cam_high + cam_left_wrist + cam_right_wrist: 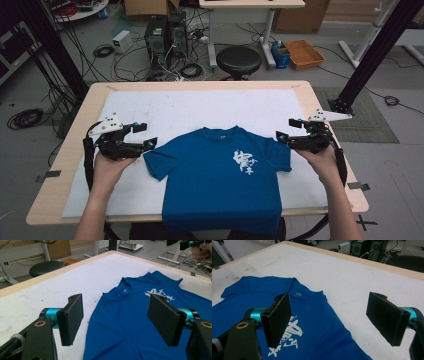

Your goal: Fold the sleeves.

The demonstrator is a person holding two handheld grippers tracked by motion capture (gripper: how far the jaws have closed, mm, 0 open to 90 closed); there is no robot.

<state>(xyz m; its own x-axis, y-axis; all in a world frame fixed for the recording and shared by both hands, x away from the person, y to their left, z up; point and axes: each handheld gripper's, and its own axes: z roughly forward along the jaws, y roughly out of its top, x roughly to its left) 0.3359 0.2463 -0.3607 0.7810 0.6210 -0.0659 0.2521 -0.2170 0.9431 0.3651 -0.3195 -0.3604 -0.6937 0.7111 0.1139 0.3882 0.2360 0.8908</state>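
Blue T-shirt (220, 180): short-sleeved, round-necked, spread flat and face up on the white mat (200, 107) covering the worktop (75, 125). White printed characters (245, 161) on the chest, toward the wearer's left. Small label visible inside the collar (124, 290). Both sleeves laid out to the sides; hem hanging over the near edge of the worktop. Fabric mostly smooth, with light creases near the shoulders.

Left hand-held gripper (145, 135): held in the person's left hand (111, 165), just beside the tip of the shirt's left-lying sleeve, jaws pointed inward toward it. Jaws wide apart, nothing between them; pads clear of the fabric. In the left gripper view, one jaw over bare mat, the other over blue cloth, collar lying between and beyond them.

Right hand-held gripper (287, 131): held in the person's right hand (320, 160), just beside the opposite sleeve at shoulder level, jaws pointed inward. Jaws wide apart, nothing gripped. In the right gripper view, one jaw over the printed chest area, the other over bare mat, shirt shoulder edge running between them.

Shirt lying between the two hand-held grippers, touched by neither as far as visible.
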